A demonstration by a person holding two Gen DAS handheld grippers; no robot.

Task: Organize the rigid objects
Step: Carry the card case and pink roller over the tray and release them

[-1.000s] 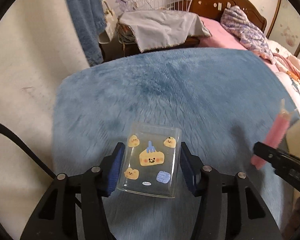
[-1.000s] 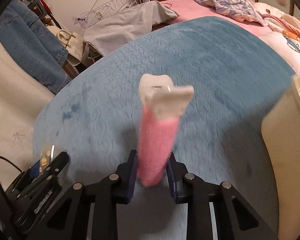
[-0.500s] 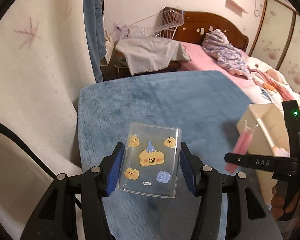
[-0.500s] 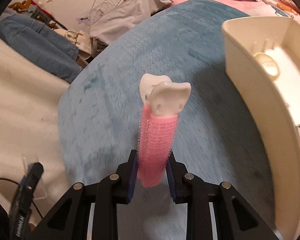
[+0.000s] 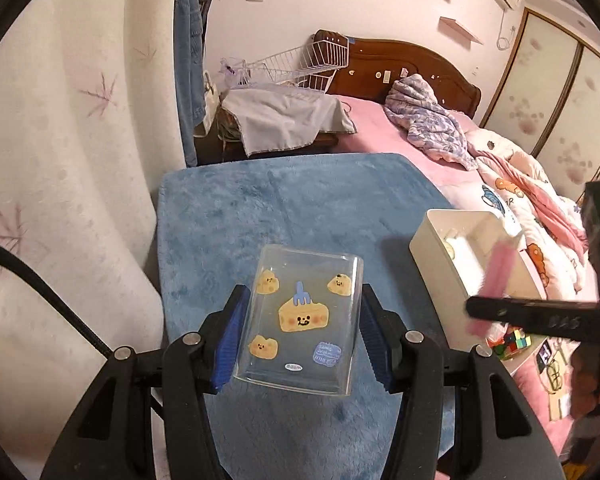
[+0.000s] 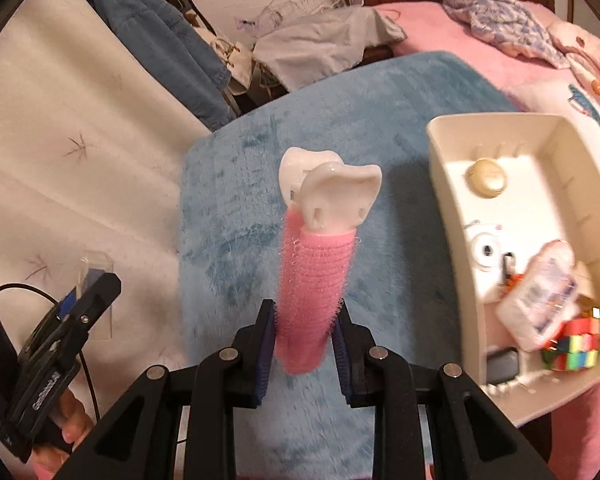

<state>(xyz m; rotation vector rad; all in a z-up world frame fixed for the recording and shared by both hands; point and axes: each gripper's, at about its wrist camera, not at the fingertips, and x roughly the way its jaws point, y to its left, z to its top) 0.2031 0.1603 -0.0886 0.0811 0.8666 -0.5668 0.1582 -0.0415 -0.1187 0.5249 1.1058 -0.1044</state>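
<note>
Grip status: left gripper is clamped, blue pads on either side, on a clear rectangular plastic cup printed with yellow cheese cartoons, held off the surface above the near edge of the blue plush-covered table. Right gripper is clamped on the lower end of a pink velcro hair roller with a white tooth-shaped clip, upright, clip end pointing away, also carried in the air over the near part of the table.

Beyond, at the table's right edge, stands a white rectangular plastic storage bin. It holds a round cream compact toward its far end, and a clear packet and a multicoloured puzzle cube toward its near end. In the left wrist view the roller appears blurred just in front of the bin. Farther off: a grey cloth, a white wire rack, a bed with pink bedding.

Judgement: transport step, both items in hand and neither deposited. Next move calls for carrying the roller right, clearing the bin's left wall, lowering into a free floor area and releasing; the cup should follow without the two grippers crowding. The roller's bristles may cling to the pads on release.
</note>
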